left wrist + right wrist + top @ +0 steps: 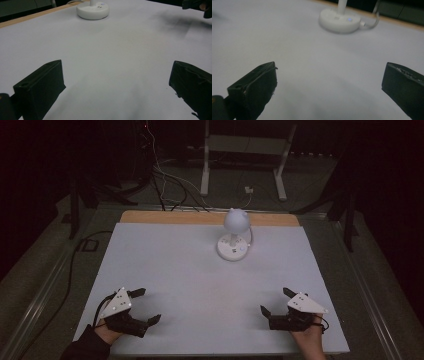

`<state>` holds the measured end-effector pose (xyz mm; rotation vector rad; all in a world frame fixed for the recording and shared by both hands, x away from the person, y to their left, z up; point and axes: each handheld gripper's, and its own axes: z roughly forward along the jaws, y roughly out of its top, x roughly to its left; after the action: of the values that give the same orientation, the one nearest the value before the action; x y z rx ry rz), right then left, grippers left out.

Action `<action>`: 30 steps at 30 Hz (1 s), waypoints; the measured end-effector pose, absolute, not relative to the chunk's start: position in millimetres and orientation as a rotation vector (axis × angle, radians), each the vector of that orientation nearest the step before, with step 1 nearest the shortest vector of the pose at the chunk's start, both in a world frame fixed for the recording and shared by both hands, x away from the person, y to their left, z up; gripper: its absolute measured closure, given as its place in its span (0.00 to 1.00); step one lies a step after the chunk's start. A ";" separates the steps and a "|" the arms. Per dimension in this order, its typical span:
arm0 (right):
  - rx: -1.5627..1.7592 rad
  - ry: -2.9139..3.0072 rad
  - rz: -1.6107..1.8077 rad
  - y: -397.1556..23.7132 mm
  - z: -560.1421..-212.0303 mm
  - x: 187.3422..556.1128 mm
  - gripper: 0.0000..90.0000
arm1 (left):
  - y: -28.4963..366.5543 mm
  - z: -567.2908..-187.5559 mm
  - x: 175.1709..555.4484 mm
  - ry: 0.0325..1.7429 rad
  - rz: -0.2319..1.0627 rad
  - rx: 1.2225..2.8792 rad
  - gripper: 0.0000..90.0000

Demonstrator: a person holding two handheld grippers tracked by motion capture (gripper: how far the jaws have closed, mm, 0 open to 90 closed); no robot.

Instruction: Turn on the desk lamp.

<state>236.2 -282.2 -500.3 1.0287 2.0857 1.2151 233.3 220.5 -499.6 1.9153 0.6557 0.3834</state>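
Now left gripper (142,306) near desk (165,255) front-left corner, jaws wide apart, nothing between. White lamp (235,236) upright near far edge, right of middle, well apart from both. Right gripper (274,301) near front-right corner, jaws wide apart, nothing held.

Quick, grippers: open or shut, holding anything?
Left gripper: open, empty.
Right gripper: open, empty.

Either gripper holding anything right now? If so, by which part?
Nothing is held. The left gripper and the right gripper both stand open over bare table, well short of the lamp.
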 end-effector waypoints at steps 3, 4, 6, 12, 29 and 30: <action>1.033 2.115 1.214 -281.0 -499.3 236.0 0.00 | 220.6 -499.3 233.1 0.657 0.381 1.914 0.00; 1.037 2.117 1.214 -280.9 -499.1 236.0 0.00 | 220.5 -499.2 233.2 0.659 0.378 1.914 0.00; 1.037 2.112 1.214 -281.4 -497.9 235.9 0.00 | 220.6 -499.3 233.3 0.661 0.374 1.914 0.00; 1.056 2.106 1.173 -280.3 -499.7 237.1 0.00 | 220.6 -498.9 233.0 0.660 0.371 1.914 0.00; 1.101 2.093 1.121 -275.5 -498.7 237.9 0.00 | 219.7 -497.8 231.9 0.647 0.350 1.902 0.00; 1.101 2.094 1.120 -274.9 -498.2 237.9 0.00 | 219.6 -497.9 231.8 0.646 0.350 1.904 0.00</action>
<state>237.9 -274.9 -498.2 1.1011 2.0938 1.1204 231.8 219.6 -497.9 1.9041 0.6462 0.3495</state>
